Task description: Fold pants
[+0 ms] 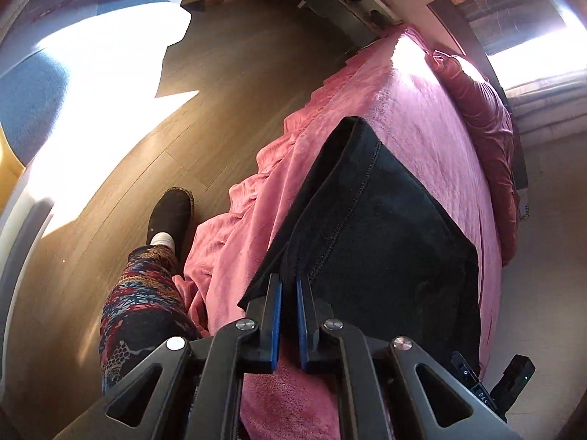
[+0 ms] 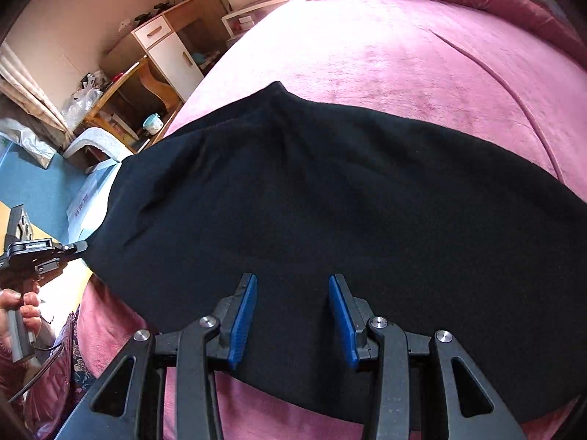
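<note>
Your left gripper [image 1: 289,282] sits nearest the lens, its blue pads [image 1: 276,324] pinched together on the near edge of the pants [image 1: 385,242]. That clamped edge is lifted off the bed [image 1: 433,110], with black cloth running away from the fingers along a stitched seam. Your right gripper [image 2: 292,283] hangs just above the pants [image 2: 330,198] with its blue pads [image 2: 242,324] spread apart, gripping nothing.

From the right wrist view, the pants lie as a broad dark band across the pink blanket [image 2: 385,55], reaching from the bed's left edge to beyond the right side of the frame. Their left end overhangs that edge, where the left gripper [image 2: 79,246] holds the cloth and your hand [image 2: 22,308] grips its handle.

Beside the bed's edge in the left wrist view, your patterned leg [image 1: 143,300] and dark slipper [image 1: 170,216] stand on the wood floor [image 1: 227,84]. A pink pillow [image 1: 477,110] lies at the bed's far end.
</note>
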